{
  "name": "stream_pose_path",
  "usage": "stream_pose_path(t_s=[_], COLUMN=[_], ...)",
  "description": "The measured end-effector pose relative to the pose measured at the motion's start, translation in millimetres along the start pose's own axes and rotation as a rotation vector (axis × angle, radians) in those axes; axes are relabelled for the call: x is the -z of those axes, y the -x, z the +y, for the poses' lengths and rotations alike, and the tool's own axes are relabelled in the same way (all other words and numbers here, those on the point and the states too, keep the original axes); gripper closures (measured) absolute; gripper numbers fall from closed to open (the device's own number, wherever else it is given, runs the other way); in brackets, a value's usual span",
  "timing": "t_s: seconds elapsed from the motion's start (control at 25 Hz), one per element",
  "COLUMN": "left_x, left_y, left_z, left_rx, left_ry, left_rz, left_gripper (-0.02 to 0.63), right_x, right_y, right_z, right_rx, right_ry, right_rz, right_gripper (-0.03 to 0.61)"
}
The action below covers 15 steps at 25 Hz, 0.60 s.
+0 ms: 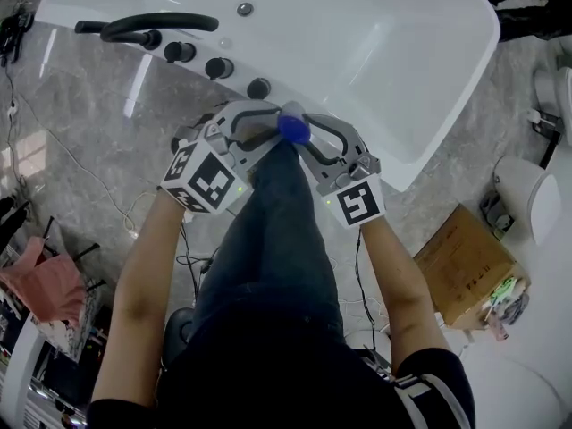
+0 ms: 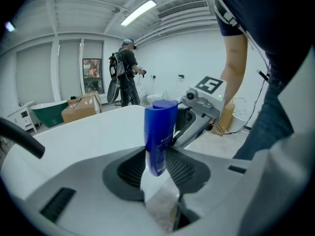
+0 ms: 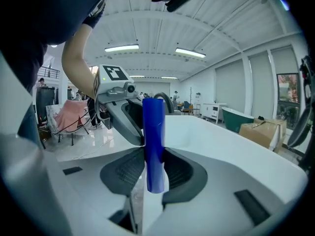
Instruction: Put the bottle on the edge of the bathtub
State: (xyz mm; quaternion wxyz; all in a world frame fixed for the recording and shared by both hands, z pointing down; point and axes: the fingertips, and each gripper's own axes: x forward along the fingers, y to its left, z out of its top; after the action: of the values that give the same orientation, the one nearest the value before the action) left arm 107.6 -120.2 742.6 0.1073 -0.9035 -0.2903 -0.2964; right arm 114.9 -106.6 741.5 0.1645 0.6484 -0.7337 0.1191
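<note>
Grip: left gripper (image 1: 271, 132) and right gripper (image 1: 313, 139) both clamped the blue bottle (image 1: 293, 130).
Progress: held over the near bathtub rim (image 1: 407, 170); apparently not yet set down.

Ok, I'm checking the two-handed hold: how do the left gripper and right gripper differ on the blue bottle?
The left gripper reaches the blue bottle from the left, the right gripper from the right. The left gripper's view shows the bottle's broad printed face, slightly tilted; the right gripper's shows a narrower side, upright. Shared: both have jaws shut on its lower part.
</note>
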Motion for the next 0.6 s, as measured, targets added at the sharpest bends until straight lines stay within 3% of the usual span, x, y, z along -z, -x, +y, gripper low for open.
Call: stream_pose_path(t_s=[0.36, 0.6], left_x=[30.2, 39.1], left_y=[-27.1, -32.4], left_z=[1.9, 8.1], left_rx=[-0.013, -0.014], left_ry=[0.054, 0.082], left_rz=[0.104, 0.122], left_gripper=[0.491, 0.491], right_x=[37.6, 46.3], right_y=[-19.7, -30.8], right_z=[-3.5, -7.5], right_rx=[-0.036, -0.047], right_ry=[0.009, 0.011], right_rz=[0.089, 0.114], right_gripper=[0.445, 0.445])
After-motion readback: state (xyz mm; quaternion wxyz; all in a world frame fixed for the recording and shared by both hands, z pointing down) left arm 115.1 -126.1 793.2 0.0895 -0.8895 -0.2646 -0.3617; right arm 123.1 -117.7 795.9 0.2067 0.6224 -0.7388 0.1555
